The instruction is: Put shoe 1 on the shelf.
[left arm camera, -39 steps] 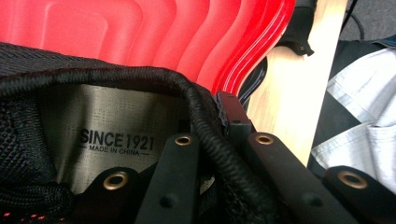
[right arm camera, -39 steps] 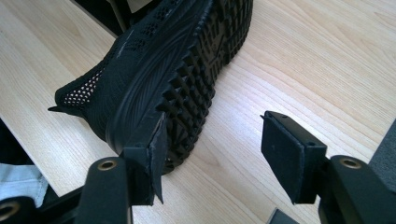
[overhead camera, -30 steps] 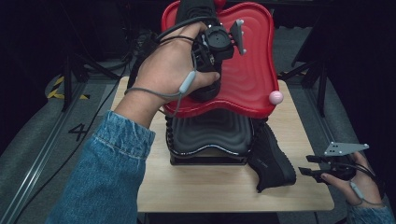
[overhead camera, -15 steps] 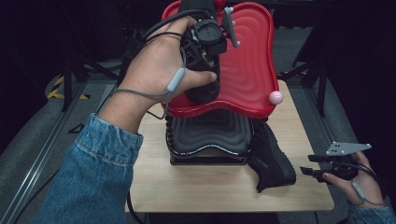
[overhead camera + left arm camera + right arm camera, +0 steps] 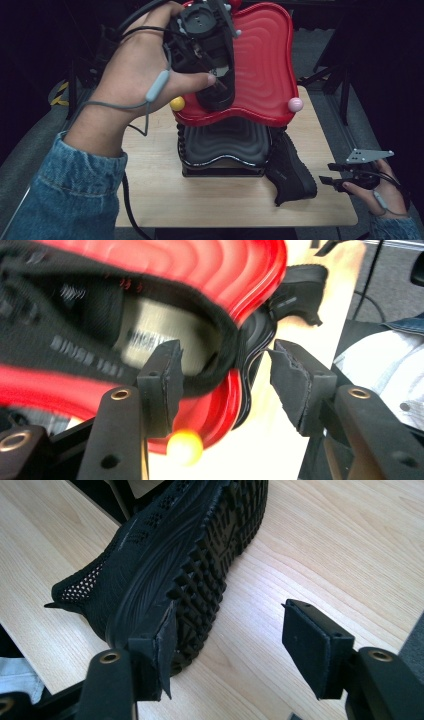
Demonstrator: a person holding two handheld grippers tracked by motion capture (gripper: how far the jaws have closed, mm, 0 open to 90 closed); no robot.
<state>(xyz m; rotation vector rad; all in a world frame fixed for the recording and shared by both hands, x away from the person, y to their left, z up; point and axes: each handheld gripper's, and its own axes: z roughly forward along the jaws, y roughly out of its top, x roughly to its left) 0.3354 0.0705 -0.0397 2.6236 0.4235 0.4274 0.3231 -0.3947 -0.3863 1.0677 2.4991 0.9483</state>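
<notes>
— Pale wood worktop [image 5: 220, 200] in a dark room. Where is your left claw [image 5: 225, 385]?

— Your left claw hangs above the red tray [image 5: 265, 65], which sits on a black stand [image 5: 225, 147]. Its jaws have just been opening; nothing is pinched between them. A black shoe [image 5: 90, 335], blurred, seems to lie in the tray under it.

— And your right claw [image 5: 227, 650]?

— Wide apart, gripping nothing, low at the worktop's right edge, just beside a second black shoe [image 5: 170, 565] lying on its side against the stand.

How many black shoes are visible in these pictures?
2: one shoe lies on the red tray; the other shoe lies on its side on the table beside the black tray. More may be hidden.
</notes>
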